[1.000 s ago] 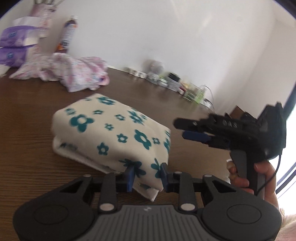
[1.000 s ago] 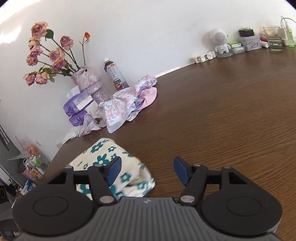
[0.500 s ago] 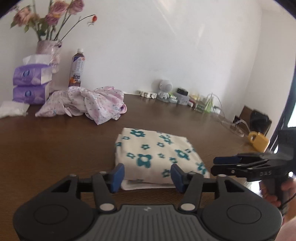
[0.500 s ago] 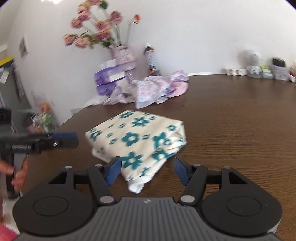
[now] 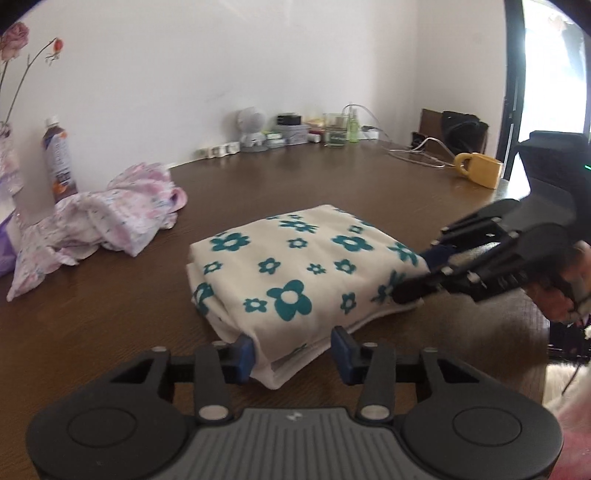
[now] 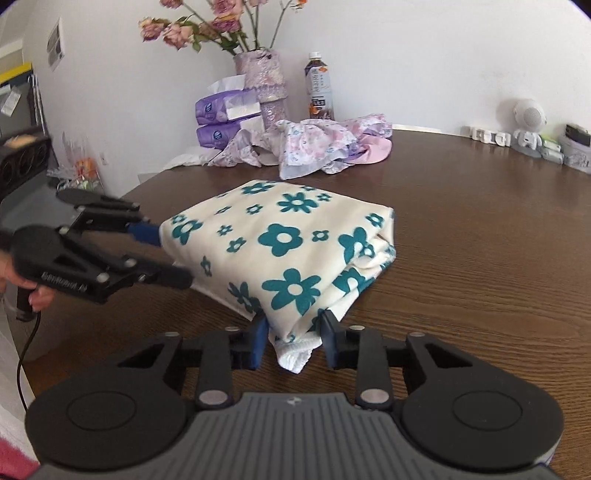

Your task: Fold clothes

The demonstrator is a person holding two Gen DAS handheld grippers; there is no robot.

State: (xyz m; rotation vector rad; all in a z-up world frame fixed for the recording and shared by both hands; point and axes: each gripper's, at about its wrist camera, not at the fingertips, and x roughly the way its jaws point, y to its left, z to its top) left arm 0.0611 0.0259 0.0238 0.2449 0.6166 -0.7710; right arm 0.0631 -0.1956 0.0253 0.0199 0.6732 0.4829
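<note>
Folded garment (image 5: 303, 269) (image 6: 284, 251): cream fabric with a soft, slightly fleecy surface, printed with teal flowers, stacked in several layers into a thick rectangular bundle. It lies on the brown wood-grain table (image 5: 92, 325) (image 6: 480, 258), near the table's front edge.

Left gripper (image 5: 292, 350) (image 6: 155, 254): black body, blue finger pads. In the left wrist view the jaws stand spread around the bundle's near corner; the 9 o'clock pad touches the cloth, the 3 o'clock pad stands just clear of it (no clamping is visible). In the right wrist view it meets the bundle's edge at 9 o'clock.

Right gripper (image 6: 293, 341) (image 5: 413, 273): the two pads are pressed onto a white layered corner of the garment at the bundle's 6 o'clock edge, gripping it. In the left wrist view it sits at the bundle's 3 o'clock side.

Crumpled pink-and-white garment (image 5: 99, 225) (image 6: 314, 147): thin, wrinkled cloth in a loose heap, well apart from the bundle, at 12 o'clock in the right wrist view.

Containers:
- Vase (image 6: 264, 86), textured lilac, holds dried pink roses (image 6: 207, 26).
- Plastic bottle (image 6: 319, 88) (image 5: 57, 158), capped, holds dark liquid.
- Glass (image 5: 336, 129), clear; contents cannot be told.
- Yellow mug (image 5: 478, 170), at 2 o'clock in the left wrist view.
</note>
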